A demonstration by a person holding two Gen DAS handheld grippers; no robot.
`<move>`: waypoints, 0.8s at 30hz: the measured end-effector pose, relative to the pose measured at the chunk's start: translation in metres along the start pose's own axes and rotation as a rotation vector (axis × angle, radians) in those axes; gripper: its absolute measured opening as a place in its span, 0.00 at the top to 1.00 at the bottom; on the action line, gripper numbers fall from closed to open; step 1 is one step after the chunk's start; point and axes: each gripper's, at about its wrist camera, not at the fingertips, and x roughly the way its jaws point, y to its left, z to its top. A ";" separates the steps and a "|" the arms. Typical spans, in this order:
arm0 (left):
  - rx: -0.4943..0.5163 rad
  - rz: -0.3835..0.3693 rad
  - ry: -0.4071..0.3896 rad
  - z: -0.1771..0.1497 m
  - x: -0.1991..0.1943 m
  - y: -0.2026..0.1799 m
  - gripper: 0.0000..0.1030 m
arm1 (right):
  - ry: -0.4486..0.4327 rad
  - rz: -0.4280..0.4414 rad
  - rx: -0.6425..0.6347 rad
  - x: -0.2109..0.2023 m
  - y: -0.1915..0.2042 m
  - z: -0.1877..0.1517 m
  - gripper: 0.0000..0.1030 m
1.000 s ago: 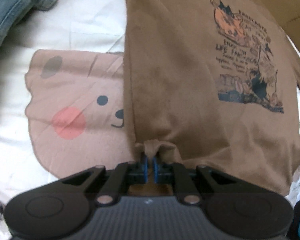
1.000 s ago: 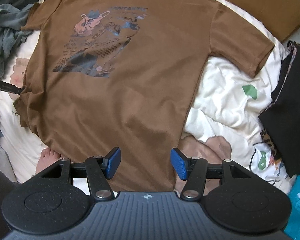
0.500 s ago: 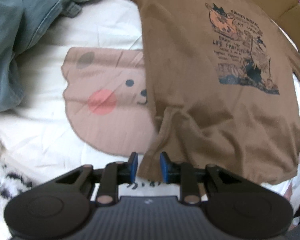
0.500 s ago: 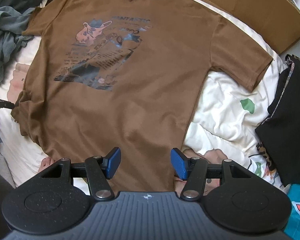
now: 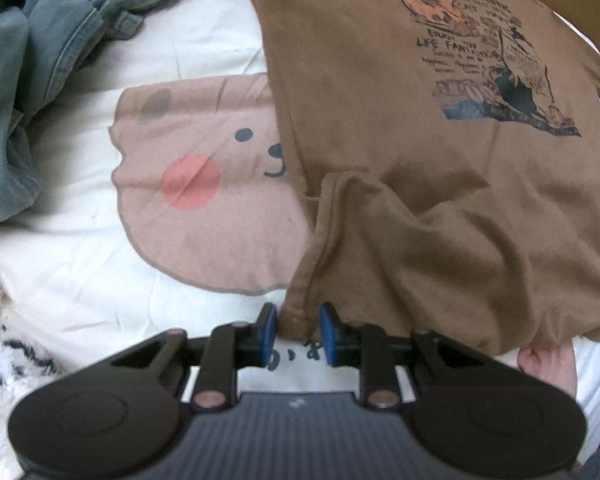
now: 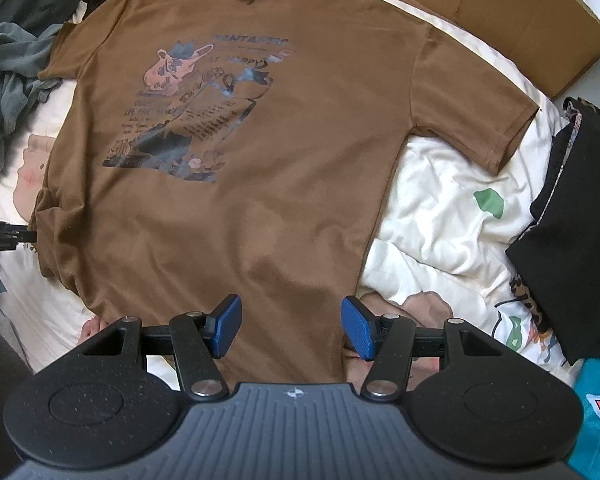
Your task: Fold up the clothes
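Left wrist view: your left gripper [image 5: 297, 330] sits low at the near hem of the brown T-shirt [image 5: 420, 160]. Its blue pads [image 5: 327, 334] stand a narrow gap apart with the bunched hem corner between them; you cannot tell whether the pads touch the cloth. Just beyond, the hem lies rumpled in a raised fold.

Right wrist view: your right gripper [image 6: 291, 326] is spread wide, its pads either side of the lower hem of the T-shirt [image 6: 240, 160], gripping nothing.

The shirt lies face up and mostly flat on the white quilt [image 6: 440, 200], printed graphic [image 6: 196, 112] up, collar at the far end.

Left of the shirt: bear-face print [image 5: 204, 184] on the quilt; beyond that, a grey-green garment [image 5: 32, 60]. To the right, a black garment [image 6: 572, 220]; far edge, cardboard [image 6: 520, 12].
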 end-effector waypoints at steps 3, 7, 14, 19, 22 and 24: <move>0.034 0.019 -0.009 -0.003 -0.004 -0.004 0.74 | -0.003 0.004 -0.011 0.000 0.000 0.001 0.40; 0.089 0.030 -0.019 -0.009 -0.009 -0.010 0.74 | 0.013 0.002 -0.031 0.004 -0.002 -0.003 0.40; 0.095 0.039 -0.033 -0.011 -0.009 -0.010 0.75 | 0.028 -0.005 -0.029 0.007 -0.009 -0.012 0.40; 0.088 0.047 -0.016 -0.006 -0.003 -0.010 0.75 | 0.023 -0.002 -0.056 0.004 -0.010 -0.013 0.40; 0.100 0.052 -0.010 -0.002 -0.003 -0.011 0.75 | 0.016 0.003 -0.075 0.002 -0.011 -0.012 0.40; 0.095 0.043 -0.007 -0.002 -0.009 -0.008 0.85 | 0.012 0.002 -0.072 0.001 -0.014 -0.012 0.40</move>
